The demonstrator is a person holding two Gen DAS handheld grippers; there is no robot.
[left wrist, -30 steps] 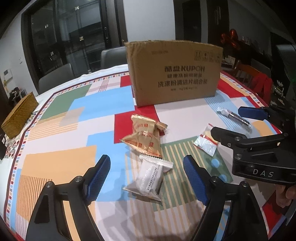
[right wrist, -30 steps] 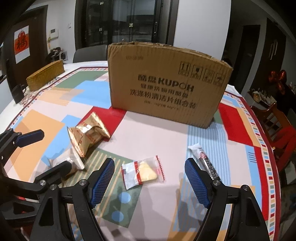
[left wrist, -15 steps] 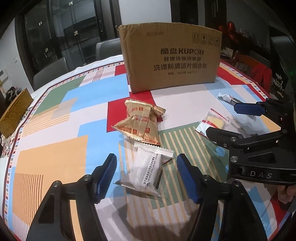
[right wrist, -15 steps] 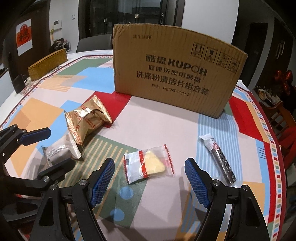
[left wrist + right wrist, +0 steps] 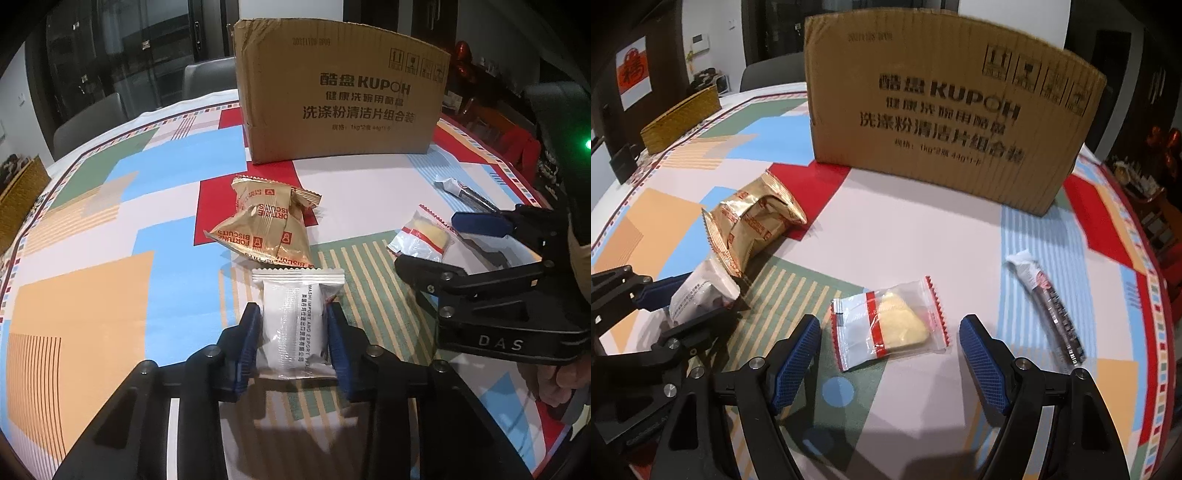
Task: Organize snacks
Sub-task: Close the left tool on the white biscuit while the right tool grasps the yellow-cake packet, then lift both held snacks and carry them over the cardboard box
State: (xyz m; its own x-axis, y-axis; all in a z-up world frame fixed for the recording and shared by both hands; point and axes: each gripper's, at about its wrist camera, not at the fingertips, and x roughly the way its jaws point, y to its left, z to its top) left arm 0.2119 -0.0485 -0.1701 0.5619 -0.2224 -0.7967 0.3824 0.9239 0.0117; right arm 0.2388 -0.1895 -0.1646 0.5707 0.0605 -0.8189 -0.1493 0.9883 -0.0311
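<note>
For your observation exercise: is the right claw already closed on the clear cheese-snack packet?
No; the right claw stands open, the clear packet lying untouched between its pads.

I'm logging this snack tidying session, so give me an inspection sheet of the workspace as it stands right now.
Surface: table under a tablecloth of coloured blocks and stripes.
Job's things: white snack packet; gold biscuit bag touching its far end; clear packet with a yellow snack; slim dark stick packet; cardboard box upright at the back.
Clutter: woven yellow box near the table's far left edge.
Grippers: left gripper has just closed on the white snack packet; right gripper open, astride the clear packet.
Cables: nothing seen.
Surroundings: grey chairs, dark glass doors, a red and white poster.
</note>
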